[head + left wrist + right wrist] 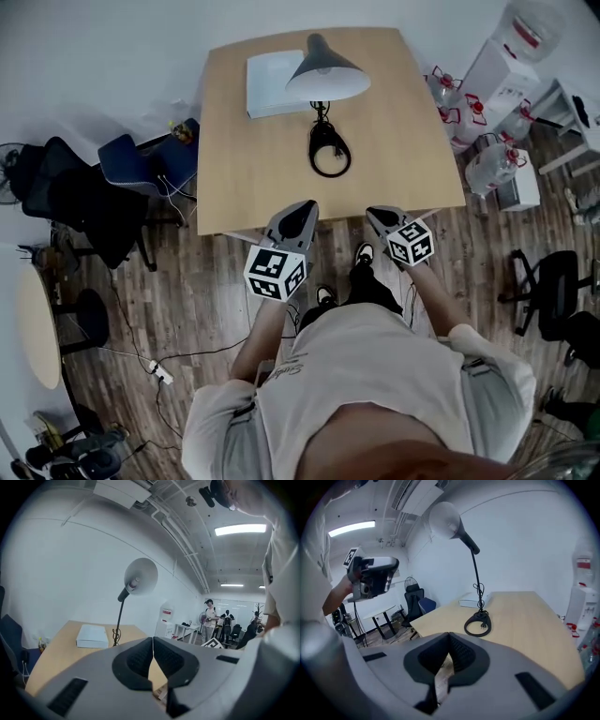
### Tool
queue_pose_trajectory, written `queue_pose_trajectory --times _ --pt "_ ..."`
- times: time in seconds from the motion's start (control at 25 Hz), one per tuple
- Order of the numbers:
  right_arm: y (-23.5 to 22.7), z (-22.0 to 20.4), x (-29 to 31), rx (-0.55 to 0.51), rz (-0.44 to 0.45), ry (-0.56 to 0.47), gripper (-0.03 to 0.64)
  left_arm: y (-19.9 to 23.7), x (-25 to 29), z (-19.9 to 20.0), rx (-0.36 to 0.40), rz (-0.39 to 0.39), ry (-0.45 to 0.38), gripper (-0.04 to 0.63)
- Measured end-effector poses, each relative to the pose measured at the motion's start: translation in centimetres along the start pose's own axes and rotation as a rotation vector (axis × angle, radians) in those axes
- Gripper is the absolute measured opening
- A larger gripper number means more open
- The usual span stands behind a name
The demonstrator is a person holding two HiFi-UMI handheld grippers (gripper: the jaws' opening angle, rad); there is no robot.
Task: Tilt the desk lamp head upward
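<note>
A desk lamp stands on the wooden table (412, 122). Its grey shade (326, 73) faces down above a thin stem and a black ring base (329, 150). From the left gripper view the shade (140, 576) shows its inside; from the right gripper view the shade (444, 518) sits high over the base (478, 623). Both grippers hover at the table's near edge, well short of the lamp. My left gripper (305, 208) (153, 641) is shut on nothing. My right gripper (376, 215) (449, 637) is likewise shut and empty.
A white box (270, 82) lies behind the lamp. Water bottles (492, 164) and a dispenser (502, 75) stand right of the table. Dark office chairs (84, 197) crowd the left, with a round table (36, 323) beyond. People stand far off (209, 616).
</note>
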State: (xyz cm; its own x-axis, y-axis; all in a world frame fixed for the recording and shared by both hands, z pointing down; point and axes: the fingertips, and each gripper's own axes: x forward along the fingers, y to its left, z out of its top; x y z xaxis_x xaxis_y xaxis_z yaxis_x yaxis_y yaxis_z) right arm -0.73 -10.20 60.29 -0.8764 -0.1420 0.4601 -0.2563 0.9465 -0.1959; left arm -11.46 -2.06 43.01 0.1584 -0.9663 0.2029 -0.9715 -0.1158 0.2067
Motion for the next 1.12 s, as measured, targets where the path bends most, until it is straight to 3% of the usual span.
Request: queue_pose_trajectory --times 0.32,0.76,1.12 --pt "3.4 4.8 -7.0 -0.049 -0.092 -0.209 -0.005 -2.2 -1.2 -2.2 -0.001 -0.036 0.011 0.017" --pt "7.2 16.9 -11.8 -0.268 -0.127 -0.47 -0.005 -0.7 -3.1 4.8 0.127 0.027 -0.098 0.017" --pt "8.1 19.2 -11.6 -0.14 -0.091 -0.549 -0.005 -1.2 -3.8 4.9 0.109 0.013 -0.112 0.017"
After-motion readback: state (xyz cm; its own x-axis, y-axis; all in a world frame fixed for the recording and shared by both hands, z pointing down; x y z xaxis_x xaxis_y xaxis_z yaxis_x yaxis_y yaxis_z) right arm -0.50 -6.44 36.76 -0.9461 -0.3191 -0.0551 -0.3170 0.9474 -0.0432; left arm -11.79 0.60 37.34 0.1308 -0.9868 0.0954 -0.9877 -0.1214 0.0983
